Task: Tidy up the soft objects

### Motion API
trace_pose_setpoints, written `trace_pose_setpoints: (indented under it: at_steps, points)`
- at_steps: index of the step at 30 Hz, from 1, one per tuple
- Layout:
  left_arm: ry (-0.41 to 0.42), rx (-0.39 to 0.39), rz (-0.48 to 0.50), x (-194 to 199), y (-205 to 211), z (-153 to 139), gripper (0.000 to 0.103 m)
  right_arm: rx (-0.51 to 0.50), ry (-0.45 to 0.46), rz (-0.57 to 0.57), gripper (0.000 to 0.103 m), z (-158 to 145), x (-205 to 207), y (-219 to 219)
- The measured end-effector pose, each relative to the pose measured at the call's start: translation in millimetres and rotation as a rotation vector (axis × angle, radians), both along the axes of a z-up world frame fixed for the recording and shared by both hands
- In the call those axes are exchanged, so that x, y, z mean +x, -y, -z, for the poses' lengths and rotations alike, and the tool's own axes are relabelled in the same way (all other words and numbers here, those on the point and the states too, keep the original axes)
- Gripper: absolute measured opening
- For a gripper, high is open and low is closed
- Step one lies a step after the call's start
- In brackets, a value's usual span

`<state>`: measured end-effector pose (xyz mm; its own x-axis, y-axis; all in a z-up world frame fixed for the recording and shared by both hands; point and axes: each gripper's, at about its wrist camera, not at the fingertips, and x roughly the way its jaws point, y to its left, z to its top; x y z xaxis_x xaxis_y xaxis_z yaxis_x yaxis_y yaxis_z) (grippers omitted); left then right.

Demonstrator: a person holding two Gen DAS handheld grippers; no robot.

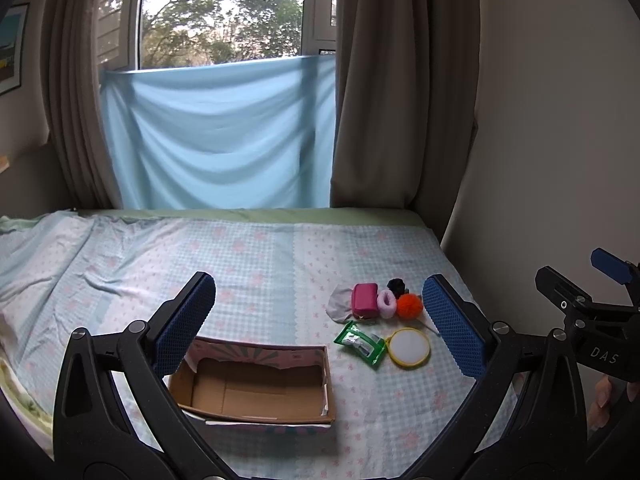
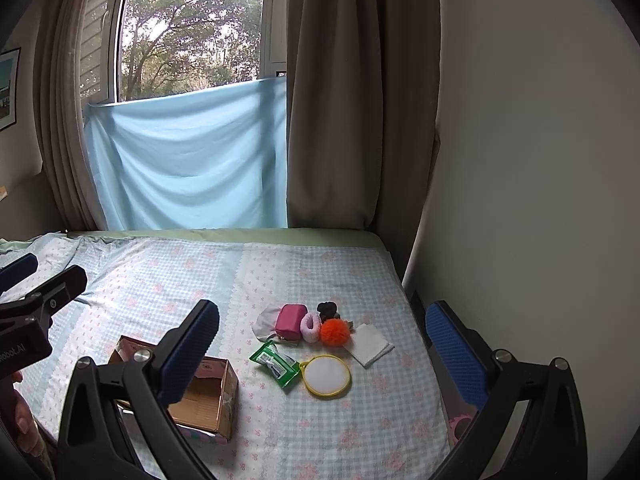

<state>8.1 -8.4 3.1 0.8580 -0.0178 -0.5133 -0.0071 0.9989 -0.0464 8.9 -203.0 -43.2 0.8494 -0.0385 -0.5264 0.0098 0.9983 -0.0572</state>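
Note:
An open cardboard box (image 1: 256, 390) (image 2: 208, 394) lies on the bed. To its right sits a cluster: a magenta pouch (image 1: 365, 299) (image 2: 291, 322), a pink scrunchie (image 1: 386, 303) (image 2: 311, 327), a black scrunchie (image 1: 397, 287) (image 2: 328, 310), an orange pom-pom (image 1: 409, 306) (image 2: 335, 332), a green wipes pack (image 1: 361, 344) (image 2: 275, 363), a round yellow-rimmed pad (image 1: 409, 346) (image 2: 327, 375), a white cloth (image 1: 338, 302) (image 2: 265, 322) and a folded white tissue (image 2: 370, 344). My left gripper (image 1: 320, 324) is open and empty above the box. My right gripper (image 2: 324, 356) is open and empty above the cluster.
The bed's checked sheet (image 1: 260, 256) reaches a green edge under the window. A blue cloth (image 1: 216, 136) and brown curtains (image 1: 404, 100) hang behind. A wall (image 2: 520, 160) borders the bed on the right. The other gripper shows at each view's side (image 1: 588, 312) (image 2: 36, 300).

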Motion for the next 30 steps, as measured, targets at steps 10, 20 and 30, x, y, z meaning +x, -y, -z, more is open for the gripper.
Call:
trace_pose_setpoints:
  at_steps: [10,20,30]
  points:
    - [-0.003,0.0,-0.001,-0.2,0.8,-0.4,0.103,-0.001,0.001,0.0,0.103,0.2,0.3,0.1]
    - [-0.011,0.003,0.004,-0.4,0.7,-1.7,0.103,0.002,-0.003,0.004,0.103,0.3,1.3,0.4]
    - [-0.013,0.003,0.007,0.5,-0.1,-2.7,0.103,0.004,-0.004,0.008,0.103,-0.1,1.2,1.8]
